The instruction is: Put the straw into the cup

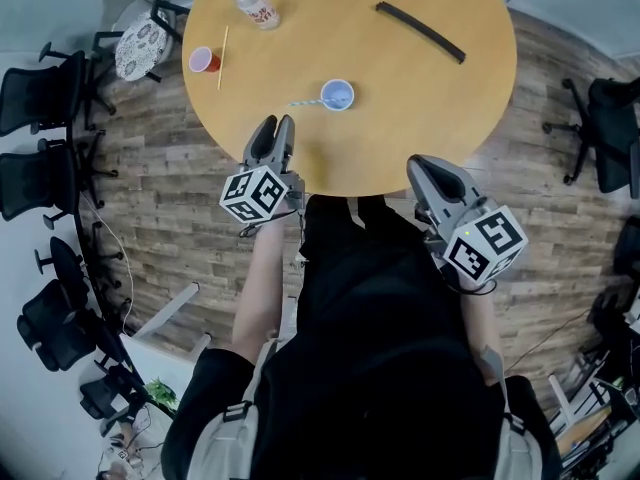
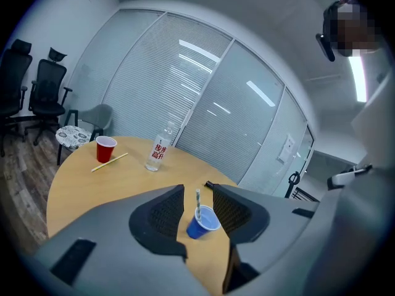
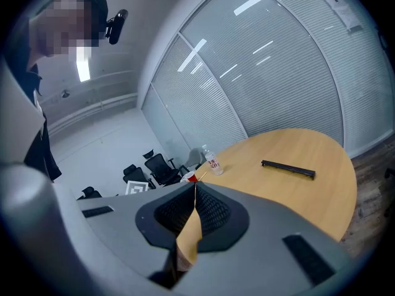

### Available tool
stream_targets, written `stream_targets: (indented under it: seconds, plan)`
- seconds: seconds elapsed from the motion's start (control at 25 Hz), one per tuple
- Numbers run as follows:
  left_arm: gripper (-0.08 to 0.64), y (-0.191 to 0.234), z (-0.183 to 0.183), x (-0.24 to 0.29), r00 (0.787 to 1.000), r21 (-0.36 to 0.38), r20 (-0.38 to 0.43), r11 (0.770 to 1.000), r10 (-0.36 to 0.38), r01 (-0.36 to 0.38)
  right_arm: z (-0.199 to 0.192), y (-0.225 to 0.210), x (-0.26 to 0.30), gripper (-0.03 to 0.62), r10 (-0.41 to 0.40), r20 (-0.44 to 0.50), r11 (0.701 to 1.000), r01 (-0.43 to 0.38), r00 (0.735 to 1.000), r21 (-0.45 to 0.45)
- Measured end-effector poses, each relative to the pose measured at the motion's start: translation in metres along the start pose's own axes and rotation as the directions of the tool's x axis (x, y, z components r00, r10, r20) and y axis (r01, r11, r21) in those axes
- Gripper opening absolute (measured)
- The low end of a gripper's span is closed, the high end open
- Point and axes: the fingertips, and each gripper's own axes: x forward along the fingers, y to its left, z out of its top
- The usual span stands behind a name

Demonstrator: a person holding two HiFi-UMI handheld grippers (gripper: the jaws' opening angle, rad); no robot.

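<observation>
A blue cup (image 1: pixel 338 95) stands on the round wooden table (image 1: pixel 420 108), and a striped straw (image 1: pixel 303 102) sits in it, leaning left over the rim. In the left gripper view the blue cup (image 2: pixel 202 222) and its straw (image 2: pixel 198 199) show through the gap between the jaws. My left gripper (image 1: pixel 277 125) is open and empty, just short of the cup at the table's near edge. My right gripper (image 1: pixel 420 164) hangs at the near right edge of the table; its jaws (image 3: pixel 195 187) meet at the tips, shut on nothing.
A red cup (image 1: pixel 204 60) and a loose yellow straw (image 1: pixel 223 56) lie at the table's left. A water bottle (image 1: pixel 255 4) lies at the far left, a black bar (image 1: pixel 420 30) at the far right. Office chairs (image 1: pixel 40 98) line the left wall.
</observation>
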Motion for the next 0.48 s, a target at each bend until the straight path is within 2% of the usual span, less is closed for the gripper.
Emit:
stream_targets:
  seconds: [0.24, 0.48]
  plan:
    - [0.158, -0.023, 0.031, -0.022, 0.996, 0.012, 0.08, 0.999, -0.048, 0.047, 0.003, 0.006, 0.005, 0.018, 0.028, -0.002, 0.999, -0.028, 1.0, -0.019]
    - [0.135, -0.058, 0.072, -0.055, 0.977, 0.071, 0.177, 0.992, -0.119, 0.108, 0.009, 0.02, 0.01, 0.017, 0.048, -0.009, 0.998, -0.049, 0.999, -0.05]
